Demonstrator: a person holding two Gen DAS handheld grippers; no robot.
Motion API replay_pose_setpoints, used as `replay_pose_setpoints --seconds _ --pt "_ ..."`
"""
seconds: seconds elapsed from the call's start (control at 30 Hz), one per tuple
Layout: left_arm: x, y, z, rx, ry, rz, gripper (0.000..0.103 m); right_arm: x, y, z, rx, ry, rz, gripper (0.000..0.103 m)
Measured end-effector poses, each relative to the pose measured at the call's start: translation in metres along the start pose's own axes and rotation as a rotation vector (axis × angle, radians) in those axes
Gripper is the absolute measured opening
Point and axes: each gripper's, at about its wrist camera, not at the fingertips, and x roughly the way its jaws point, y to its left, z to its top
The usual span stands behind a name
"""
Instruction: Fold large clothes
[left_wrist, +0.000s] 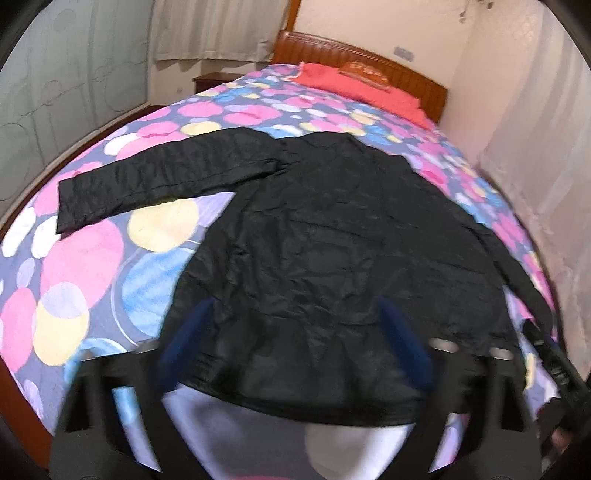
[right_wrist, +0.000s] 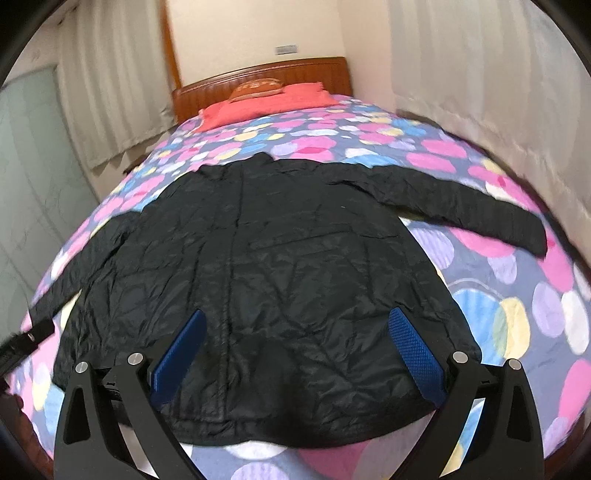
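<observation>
Left wrist view gives me the jacket (left_wrist: 332, 240) first: black, quilted, spread flat on the bed (left_wrist: 85, 258) with its hem toward me and its collar toward the headboard (left_wrist: 354, 55). One sleeve (left_wrist: 159, 177) runs out straight to the left across the quilt; the other trails down the right side toward the bed's edge.

My left gripper (left_wrist: 295, 347) hangs over the hem, jaws apart, with the hem's middle showing between the blurred blue pads (left_wrist: 402, 343). I see no fabric pinched; whether the pads touch the cloth I cannot tell through the blur. At the lower right edge of this view a black piece of my other gripper shows beside the trailing sleeve.

From the right wrist, the same jacket (right_wrist: 280, 266) fills the middle, its front seam running up between the fingers. My right gripper (right_wrist: 295, 354) stands wide open above the hem, both blue pads (right_wrist: 415, 354) sharp and clear of the cloth, holding nothing. The hem lies just ahead of the fingertips, curving along the near edge of the bed (right_wrist: 517, 302). Here one sleeve (right_wrist: 461, 206) stretches to the right, the other slants down to the left.

Beyond the jacket lie a red pillow (right_wrist: 269, 101) against the wooden headboard (right_wrist: 266, 75), curtains (right_wrist: 107, 92) on the left, and pale walls.
</observation>
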Motion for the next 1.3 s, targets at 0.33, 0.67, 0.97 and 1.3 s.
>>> replay_pose_setpoints --seconds 0.33,0.67,0.97,1.3 --pt "0.039 0.026 0.016 -0.062 0.030 0.044 0.092 0.041 -0.044 0.008 0.126 0.091 0.044 0.050" --pt "0.071 0.088 0.032 -0.182 0.039 0.199 0.092 0.050 -0.159 0.031 0.395 0.007 -0.016 0.074" --pt "0.091 0.129 0.025 -0.263 0.069 0.310 0.092 0.087 -0.281 0.041 0.682 -0.042 -0.114 0.074" --pt "0.096 0.169 0.012 -0.326 0.071 0.501 0.092 0.122 -0.341 0.054 0.856 -0.193 -0.112 0.074"
